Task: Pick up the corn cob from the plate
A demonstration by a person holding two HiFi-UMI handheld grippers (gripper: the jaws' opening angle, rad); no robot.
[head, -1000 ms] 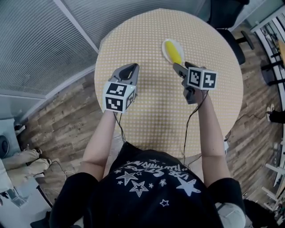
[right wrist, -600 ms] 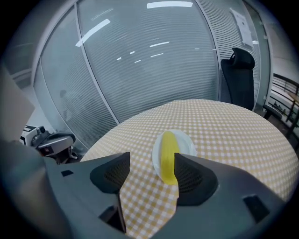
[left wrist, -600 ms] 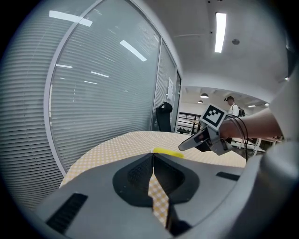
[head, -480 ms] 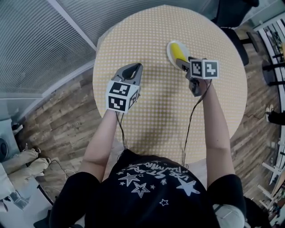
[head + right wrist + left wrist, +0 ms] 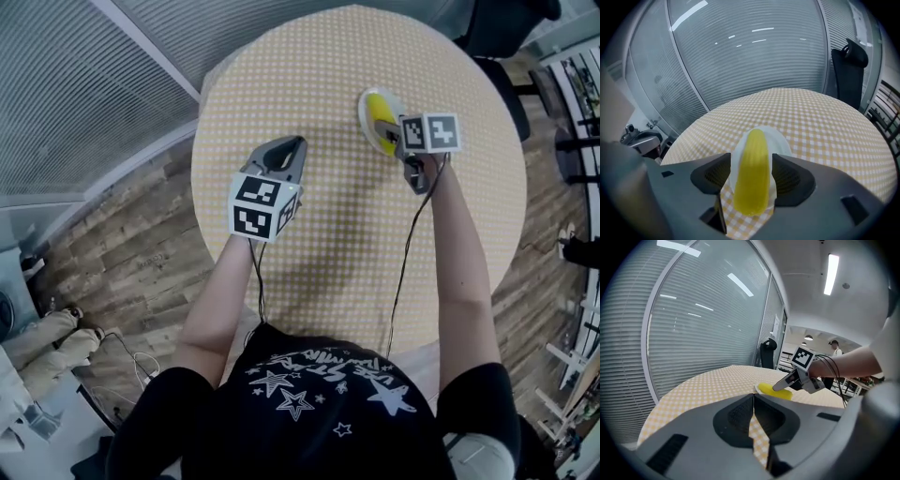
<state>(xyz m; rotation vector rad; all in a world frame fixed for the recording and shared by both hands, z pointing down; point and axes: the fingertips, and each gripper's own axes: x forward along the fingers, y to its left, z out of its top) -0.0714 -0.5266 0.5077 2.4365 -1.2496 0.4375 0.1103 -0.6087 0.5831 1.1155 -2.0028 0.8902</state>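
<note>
A yellow corn cob (image 5: 752, 171) lies on a small white plate (image 5: 782, 140) on the round checked table (image 5: 328, 234). My right gripper (image 5: 751, 161) points steeply down over the plate, its jaws on either side of the cob with a strip of plate showing at each side. Those jaws have just been opening and stand open. From the head view the right gripper (image 5: 386, 139) covers the near end of the corn cob (image 5: 377, 108). My left gripper (image 5: 291, 142) hovers over the table's left middle, shut and holding nothing, and its own view shows the corn cob (image 5: 783, 393) ahead.
The table's edge curves close behind the plate (image 5: 364, 101). A dark office chair (image 5: 487, 28) stands beyond the table at the upper right. A glass wall with blinds (image 5: 84, 84) runs along the left. A cable hangs from each gripper toward the person.
Both grippers have moved away from the person and lower. The right one went from just short of the plate to over it, and now straddles the cob.
</note>
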